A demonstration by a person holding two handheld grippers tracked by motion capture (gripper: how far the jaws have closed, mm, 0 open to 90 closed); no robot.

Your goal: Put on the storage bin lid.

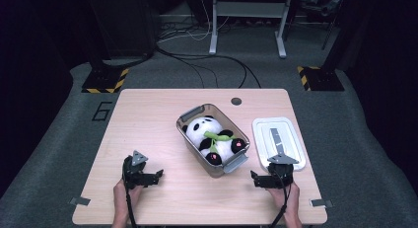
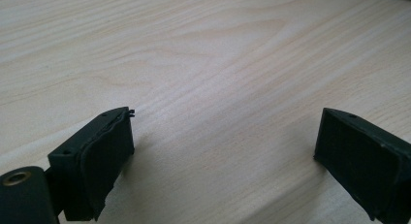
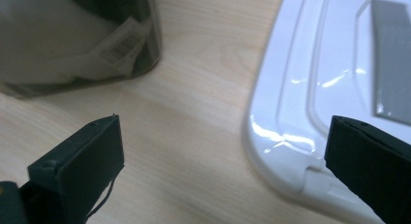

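Note:
A clear plastic bin (image 1: 237,162) stands at the table's middle with a black-and-white panda plush (image 1: 211,135) lying in it. The bin's white lid (image 1: 291,139), with a grey strip on top, lies flat to its right. My right gripper (image 1: 272,176) sits just short of the lid's near edge and is open. In the right gripper view (image 3: 223,136) bare wood shows between the jaws, the lid's (image 3: 310,88) corner is by the right jaw, and the bin's (image 3: 121,49) corner is up left. My left gripper (image 1: 143,174) rests open at the near left, over bare wood (image 2: 225,127).
The wooden table (image 1: 148,119) has a small round hole (image 1: 236,101) near its far edge. Metal brackets (image 1: 79,201) sit at its two near corners. Beyond it are grey floor, cables and stand bases with yellow-black tape (image 1: 103,82).

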